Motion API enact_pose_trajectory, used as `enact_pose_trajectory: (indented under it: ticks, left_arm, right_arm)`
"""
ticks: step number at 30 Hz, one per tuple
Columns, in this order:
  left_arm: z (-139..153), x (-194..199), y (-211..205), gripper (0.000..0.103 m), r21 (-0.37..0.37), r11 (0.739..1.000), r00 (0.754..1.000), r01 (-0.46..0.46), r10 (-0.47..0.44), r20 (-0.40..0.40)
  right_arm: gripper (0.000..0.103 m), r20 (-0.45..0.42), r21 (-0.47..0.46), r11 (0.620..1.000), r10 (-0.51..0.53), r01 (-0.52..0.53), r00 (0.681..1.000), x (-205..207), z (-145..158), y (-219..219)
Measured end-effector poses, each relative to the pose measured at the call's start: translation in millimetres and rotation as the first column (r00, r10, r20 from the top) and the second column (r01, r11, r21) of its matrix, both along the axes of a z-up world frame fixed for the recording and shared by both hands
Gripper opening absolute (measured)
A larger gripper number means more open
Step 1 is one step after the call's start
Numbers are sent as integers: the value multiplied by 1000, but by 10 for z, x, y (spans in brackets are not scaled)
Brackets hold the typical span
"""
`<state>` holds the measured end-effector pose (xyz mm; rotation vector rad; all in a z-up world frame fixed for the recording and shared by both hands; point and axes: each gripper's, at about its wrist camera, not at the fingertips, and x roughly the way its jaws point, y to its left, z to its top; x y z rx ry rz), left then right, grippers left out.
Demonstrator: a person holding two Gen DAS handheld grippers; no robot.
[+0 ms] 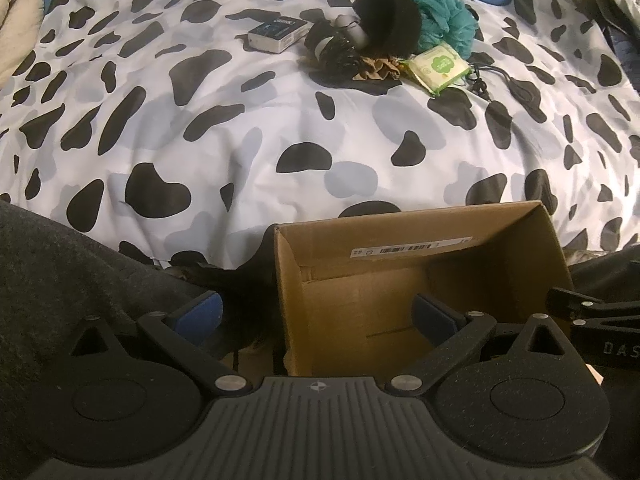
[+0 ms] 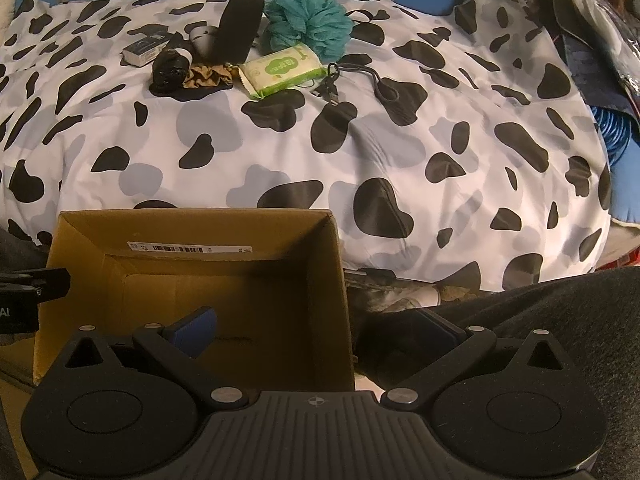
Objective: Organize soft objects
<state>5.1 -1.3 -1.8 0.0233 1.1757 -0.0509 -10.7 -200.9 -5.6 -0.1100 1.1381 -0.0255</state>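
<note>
Left gripper [image 1: 316,312] and right gripper [image 2: 316,326] both spread wide, empty, straddling the cardboard box [image 2: 192,232] walls; sponge [image 2: 308,20] far off on the bedspread [image 2: 360,140]

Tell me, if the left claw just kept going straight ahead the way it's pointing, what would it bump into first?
Probably the cardboard box. The left claw is open, straddling the box's near-left wall, so that edge sits right between its fingers. Beyond it lies the cow-print duvet. Depth is hard to judge in this view.
</note>
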Motion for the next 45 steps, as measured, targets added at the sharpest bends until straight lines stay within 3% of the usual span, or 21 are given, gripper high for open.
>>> enact_pose_trajectory:
  ticks: [45]
  left_arm:
    - [24,-20,59,103,-29,999,999,-22,23,25]
  right_arm:
    - [103,28,12,1000,-12,12,1000,0,37,-8]
